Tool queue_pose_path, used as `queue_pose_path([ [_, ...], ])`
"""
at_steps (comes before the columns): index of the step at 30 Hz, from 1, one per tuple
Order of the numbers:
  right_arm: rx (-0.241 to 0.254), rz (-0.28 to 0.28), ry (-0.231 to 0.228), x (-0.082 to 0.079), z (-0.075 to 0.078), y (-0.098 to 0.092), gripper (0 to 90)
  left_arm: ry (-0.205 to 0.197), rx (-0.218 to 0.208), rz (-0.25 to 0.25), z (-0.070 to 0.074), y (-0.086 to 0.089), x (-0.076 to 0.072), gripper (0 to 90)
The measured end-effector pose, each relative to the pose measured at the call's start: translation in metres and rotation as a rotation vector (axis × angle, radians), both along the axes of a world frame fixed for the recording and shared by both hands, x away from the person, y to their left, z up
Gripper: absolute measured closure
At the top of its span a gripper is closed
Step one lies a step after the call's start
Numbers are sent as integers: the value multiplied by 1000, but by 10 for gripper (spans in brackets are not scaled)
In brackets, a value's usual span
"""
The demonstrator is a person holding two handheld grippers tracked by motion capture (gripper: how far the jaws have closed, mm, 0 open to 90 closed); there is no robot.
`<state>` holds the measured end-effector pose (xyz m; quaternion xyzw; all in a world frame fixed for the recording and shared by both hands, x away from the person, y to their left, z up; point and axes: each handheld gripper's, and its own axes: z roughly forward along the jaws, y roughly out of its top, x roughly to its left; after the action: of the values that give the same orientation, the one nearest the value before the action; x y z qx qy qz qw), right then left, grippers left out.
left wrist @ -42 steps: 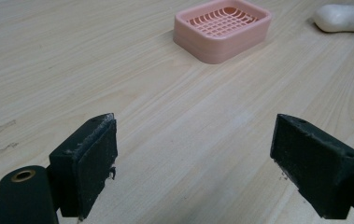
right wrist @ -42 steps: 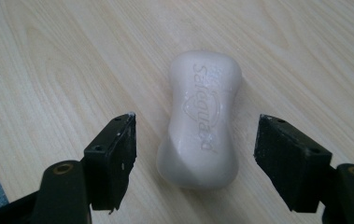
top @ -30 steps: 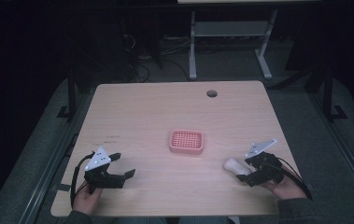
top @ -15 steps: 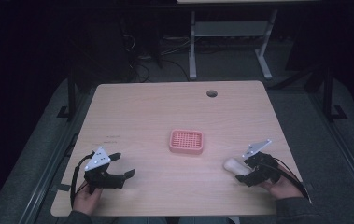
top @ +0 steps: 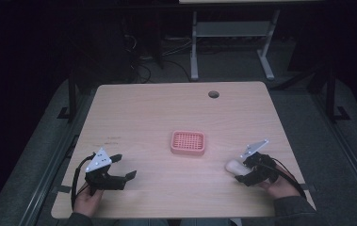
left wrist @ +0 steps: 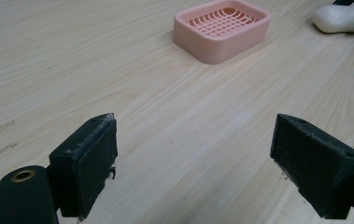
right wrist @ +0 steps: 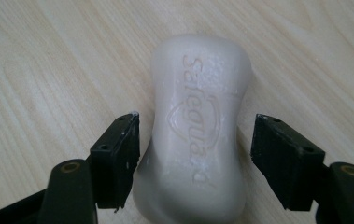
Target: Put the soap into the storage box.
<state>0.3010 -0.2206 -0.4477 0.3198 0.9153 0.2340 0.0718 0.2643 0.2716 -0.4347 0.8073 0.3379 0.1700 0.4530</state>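
A pale wooden surface (top: 157,122) carries a pink soap dish (top: 188,143) with a grid-patterned top, sitting roughly in the middle, a little toward the near edge. A round cable hole (top: 213,94) lies close to the far edge, right of centre.

The left tool (top: 125,167) rests near the near left corner, held in a hand (top: 87,200) that enters from the near edge. Its jaws stand wide apart with only bare wood between them; in the left gripper view the dish (left wrist: 222,29) lies ahead, well apart from the jaws.

The right tool (top: 240,172) sits near the near right corner, held by the other hand (top: 279,186). A white bar of soap (right wrist: 198,126) with an embossed logo lies flat on the surface between its jaws. The left jaw is just beside or touching the bar; the right jaw stands clear of it with a visible gap, so the tool is partly spread around the soap, not clamped on it
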Motion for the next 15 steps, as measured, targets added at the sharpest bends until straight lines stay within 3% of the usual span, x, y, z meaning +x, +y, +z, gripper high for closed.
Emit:
queue_pose_path([
  [15, 3, 4, 17, 3, -5, 3, 392, 4, -6, 5, 0, 0, 0, 145],
])
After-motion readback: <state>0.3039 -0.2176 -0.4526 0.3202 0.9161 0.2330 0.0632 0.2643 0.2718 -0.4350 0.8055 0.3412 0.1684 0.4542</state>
